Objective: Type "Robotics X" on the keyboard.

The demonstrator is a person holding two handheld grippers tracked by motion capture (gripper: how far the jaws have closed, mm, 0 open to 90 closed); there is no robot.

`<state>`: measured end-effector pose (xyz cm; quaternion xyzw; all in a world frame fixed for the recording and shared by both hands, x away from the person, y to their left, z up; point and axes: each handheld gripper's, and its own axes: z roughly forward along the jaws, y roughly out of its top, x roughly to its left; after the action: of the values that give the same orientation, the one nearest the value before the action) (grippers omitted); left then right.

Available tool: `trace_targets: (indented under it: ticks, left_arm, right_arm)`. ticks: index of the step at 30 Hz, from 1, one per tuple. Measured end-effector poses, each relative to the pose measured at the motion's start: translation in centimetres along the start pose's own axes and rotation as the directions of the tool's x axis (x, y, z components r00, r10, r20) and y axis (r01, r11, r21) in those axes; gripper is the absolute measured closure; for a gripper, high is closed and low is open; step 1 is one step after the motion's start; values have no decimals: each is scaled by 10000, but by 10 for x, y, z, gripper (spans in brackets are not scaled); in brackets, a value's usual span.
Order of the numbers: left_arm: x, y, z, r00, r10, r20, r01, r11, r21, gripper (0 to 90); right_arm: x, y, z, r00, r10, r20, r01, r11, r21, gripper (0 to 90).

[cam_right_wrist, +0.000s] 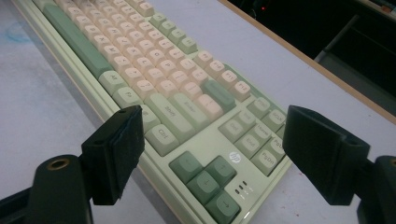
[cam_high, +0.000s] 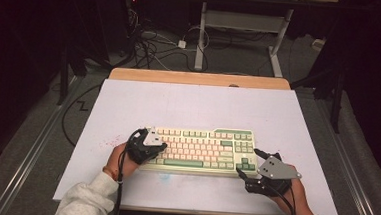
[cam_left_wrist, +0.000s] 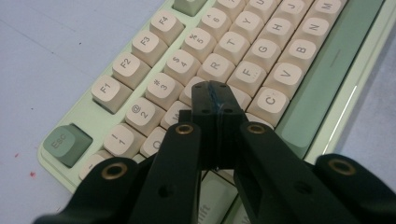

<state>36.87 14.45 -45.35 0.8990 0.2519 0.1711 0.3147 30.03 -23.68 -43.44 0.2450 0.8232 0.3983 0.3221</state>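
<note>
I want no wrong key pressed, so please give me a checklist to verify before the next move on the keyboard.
1. Left gripper jaws closed together into one tip: ok.
2. Tip over the letter keys, between the R and C keys: ok.
3. Which key lies under the tip: cannot tell, the jaws hide it.
4. Right gripper open, holding nothing, near the arrow keys: ok.
5. Keyboard flat on the table: ok.

green-and-cream keyboard (cam_high: 201, 148), seemingly lilac table (cam_high: 178, 107)
</note>
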Motion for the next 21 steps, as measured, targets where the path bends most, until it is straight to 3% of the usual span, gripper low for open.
trace_targets:
  ticks: [6,21]
  left_arm:
    - [-2,0,0,9998,133,-132,-133,9999,8,879]
    - [-4,3,-16,9995,78,-313,-99,9976,-688,876]
  right_arm:
    - [1,0,1,9999,-100,-8,100,9999,58,216]
    - [0,0,0,10000,-49,-3,49,10000,49,220]
